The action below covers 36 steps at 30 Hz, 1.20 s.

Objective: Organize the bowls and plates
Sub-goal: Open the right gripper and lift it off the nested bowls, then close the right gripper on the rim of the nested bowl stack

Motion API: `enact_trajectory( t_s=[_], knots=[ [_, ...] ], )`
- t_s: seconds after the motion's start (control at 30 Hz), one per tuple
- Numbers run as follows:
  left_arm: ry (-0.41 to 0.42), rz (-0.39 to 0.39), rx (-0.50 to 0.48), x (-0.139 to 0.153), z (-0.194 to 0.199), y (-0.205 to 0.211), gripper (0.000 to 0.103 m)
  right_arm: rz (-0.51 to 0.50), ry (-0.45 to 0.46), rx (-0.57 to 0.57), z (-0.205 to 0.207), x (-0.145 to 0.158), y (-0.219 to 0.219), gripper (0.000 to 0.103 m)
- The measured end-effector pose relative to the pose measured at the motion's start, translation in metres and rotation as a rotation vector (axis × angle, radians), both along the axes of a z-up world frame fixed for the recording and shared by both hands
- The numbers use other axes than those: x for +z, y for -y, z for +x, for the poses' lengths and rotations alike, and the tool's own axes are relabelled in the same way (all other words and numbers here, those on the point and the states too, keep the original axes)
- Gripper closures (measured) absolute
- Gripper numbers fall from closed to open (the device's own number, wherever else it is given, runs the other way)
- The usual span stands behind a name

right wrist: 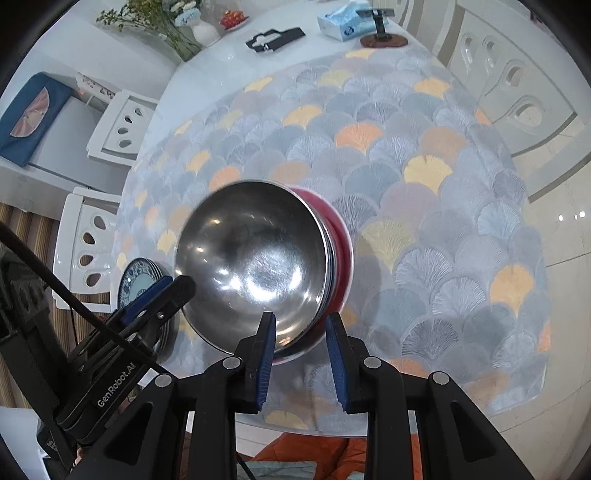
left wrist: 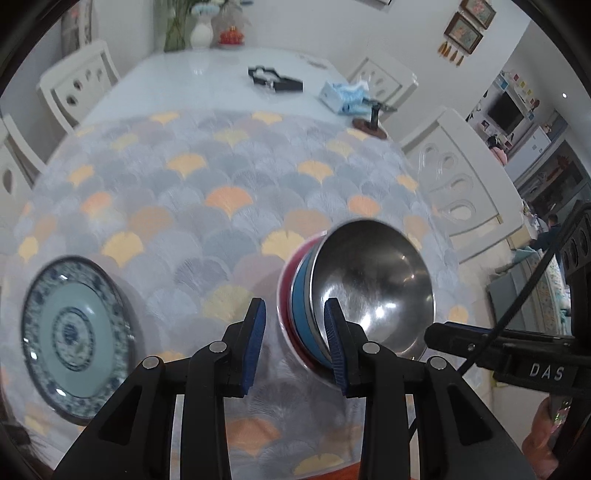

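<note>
A stack of nested bowls sits on the patterned mat: a steel bowl (left wrist: 373, 284) on top, a blue one (left wrist: 301, 306) and a red one (left wrist: 286, 284) under it. The steel bowl (right wrist: 255, 266) fills the middle of the right wrist view. My left gripper (left wrist: 295, 347) straddles the near left rim of the stack, jaws apart. My right gripper (right wrist: 301, 350) straddles the near right rim, jaws apart, and shows in the left wrist view (left wrist: 432, 332). A blue-and-white patterned plate (left wrist: 75, 339) lies to the left of the stack; it shows in the right wrist view (right wrist: 138, 280) too.
The fan-patterned mat (left wrist: 229, 177) covers the near half of a white table (left wrist: 207, 81). At the far end lie a black holder (left wrist: 275, 79), a tissue pack (left wrist: 345, 94), a stand on a wooden base (left wrist: 371, 125) and a vase (left wrist: 201, 31). White chairs (left wrist: 458, 173) surround the table.
</note>
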<state>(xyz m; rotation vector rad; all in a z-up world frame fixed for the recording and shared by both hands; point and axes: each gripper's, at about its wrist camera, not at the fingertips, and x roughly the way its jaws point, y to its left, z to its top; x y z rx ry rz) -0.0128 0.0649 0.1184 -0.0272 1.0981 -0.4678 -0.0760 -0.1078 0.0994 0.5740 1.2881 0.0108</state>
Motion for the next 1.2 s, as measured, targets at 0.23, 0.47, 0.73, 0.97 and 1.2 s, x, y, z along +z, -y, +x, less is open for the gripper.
enact_trajectory(
  t_s=[0.23, 0.47, 0.73, 0.97, 1.2],
  knots=[
    [0.083, 0.004, 0.014, 0.036, -0.011, -0.008, 0.073, -0.026, 0.069, 0.001, -0.005, 0.03, -0.006, 0.07],
    [0.143, -0.027, 0.017, 0.06, -0.023, -0.017, 0.07, -0.091, 0.122, 0.014, -0.013, 0.054, -0.024, 0.062],
    [0.161, -0.072, 0.062, 0.075, -0.032, -0.04, 0.068, -0.393, 0.386, 0.016, -0.038, 0.129, -0.066, 0.038],
    [0.212, -0.169, 0.177, 0.107, -0.047, -0.078, 0.04, -0.424, 0.424, -0.02, -0.052, 0.142, -0.085, 0.038],
    [0.211, -0.281, 0.191, 0.122, -0.054, -0.103, 0.03, -0.406, 0.42, -0.023, -0.058, 0.139, -0.097, 0.033]
  ],
)
